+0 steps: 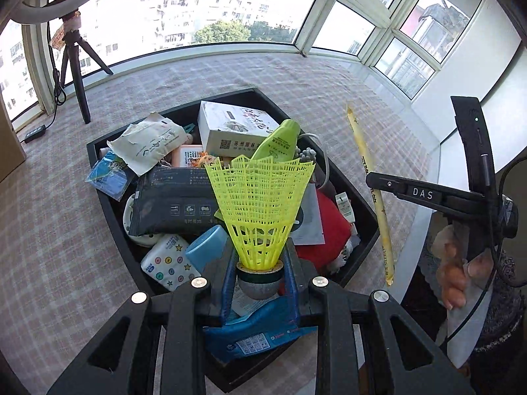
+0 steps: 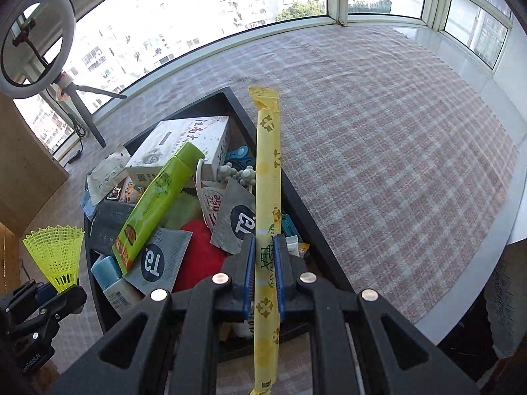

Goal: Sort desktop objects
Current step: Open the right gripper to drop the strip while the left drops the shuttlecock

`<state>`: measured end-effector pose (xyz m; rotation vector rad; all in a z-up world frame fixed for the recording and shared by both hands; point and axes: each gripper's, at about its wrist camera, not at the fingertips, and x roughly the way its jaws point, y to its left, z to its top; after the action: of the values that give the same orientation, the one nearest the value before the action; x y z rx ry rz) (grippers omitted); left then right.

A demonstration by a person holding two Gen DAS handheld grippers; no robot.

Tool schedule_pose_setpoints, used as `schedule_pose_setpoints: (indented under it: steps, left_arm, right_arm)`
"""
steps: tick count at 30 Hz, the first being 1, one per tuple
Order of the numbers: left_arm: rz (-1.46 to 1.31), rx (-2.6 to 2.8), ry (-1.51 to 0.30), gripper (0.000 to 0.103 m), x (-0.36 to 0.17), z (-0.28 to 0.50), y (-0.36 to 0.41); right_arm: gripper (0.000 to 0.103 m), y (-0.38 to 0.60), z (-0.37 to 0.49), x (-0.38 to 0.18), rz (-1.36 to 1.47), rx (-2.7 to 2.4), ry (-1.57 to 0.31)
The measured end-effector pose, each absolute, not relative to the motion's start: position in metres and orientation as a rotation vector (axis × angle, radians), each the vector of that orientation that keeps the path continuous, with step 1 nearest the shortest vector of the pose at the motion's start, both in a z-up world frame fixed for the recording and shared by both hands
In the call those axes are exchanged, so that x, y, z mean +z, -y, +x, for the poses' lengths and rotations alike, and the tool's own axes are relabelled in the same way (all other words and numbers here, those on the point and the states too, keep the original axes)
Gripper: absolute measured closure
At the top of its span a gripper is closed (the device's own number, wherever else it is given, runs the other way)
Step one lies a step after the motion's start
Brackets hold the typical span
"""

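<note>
Yellow shuttlecock [image 1: 260, 210] clamped in left gripper [image 1: 260, 279], tea stick [image 2: 267, 230] in right gripper [image 2: 265, 263], above the crammed tray [image 2: 296, 204]; checked bench [image 2: 395, 148] bare rightward.

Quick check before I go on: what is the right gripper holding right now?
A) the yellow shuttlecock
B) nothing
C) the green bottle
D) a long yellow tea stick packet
D: in the right wrist view the right gripper has its blue fingers pressed on either side of the long yellow tea stick packet, while the yellow shuttlecock sits in the left gripper.
</note>
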<state>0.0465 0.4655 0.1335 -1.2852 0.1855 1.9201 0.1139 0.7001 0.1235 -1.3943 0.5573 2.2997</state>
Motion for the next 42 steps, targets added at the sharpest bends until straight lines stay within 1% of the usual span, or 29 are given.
schedule_pose_setpoints:
  steps: [8,13,14,15,16,17,19,23,31,37,42]
  left_arm:
    - [-1.319,2.055,-0.173,0.079,0.135,-0.022,-0.481]
    - [-1.383,2.010,-0.126,0.078,0.123,-0.048,-0.490]
    - [-1.397,1.992,-0.125,0.074,0.120,-0.050,-0.493]
    - [-1.415,1.982,-0.127,0.067,0.118,-0.053,-0.495]
    - [-1.416,1.988,-0.122,0.057,0.118,-0.054,-0.495]
    - [-1.406,2.001,-0.118,0.053,0.119,-0.054,-0.494]
    - [-1.406,2.016,-0.119,0.050,0.122,-0.056,-0.491]
    - [-1.385,2.037,-0.128,0.050,0.128,-0.060,-0.483]
    - [-1.382,2.097,-0.071,0.050,0.136,-0.068,-0.438]
    - [-1.413,2.214,-0.042,0.050,0.137,-0.077,-0.375]
    - [-1.473,2.322,0.004,0.050,0.130,-0.089,-0.299]
  right_arm:
    - [0.092,-0.708,0.073,0.108,-1.505,2.362,-0.460]
    - [0.091,-0.708,0.061,0.097,-1.599,2.392,-0.424]
    - [0.088,-0.709,0.060,0.097,-1.606,2.390,-0.418]
    - [0.085,-0.709,0.060,0.098,-1.606,2.393,-0.414]
    - [0.079,-0.711,0.060,0.100,-1.598,2.399,-0.419]
    - [0.071,-0.712,0.060,0.102,-1.589,2.404,-0.428]
    - [0.065,-0.714,0.061,0.108,-1.571,2.417,-0.451]
    - [0.065,-0.715,0.061,0.118,-1.545,2.436,-0.470]
    - [0.065,-0.703,0.062,0.135,-1.500,2.455,-0.458]
    - [0.065,-0.671,0.064,0.153,-1.448,2.512,-0.435]
    - [0.065,-0.632,0.054,0.165,-1.433,2.579,-0.440]
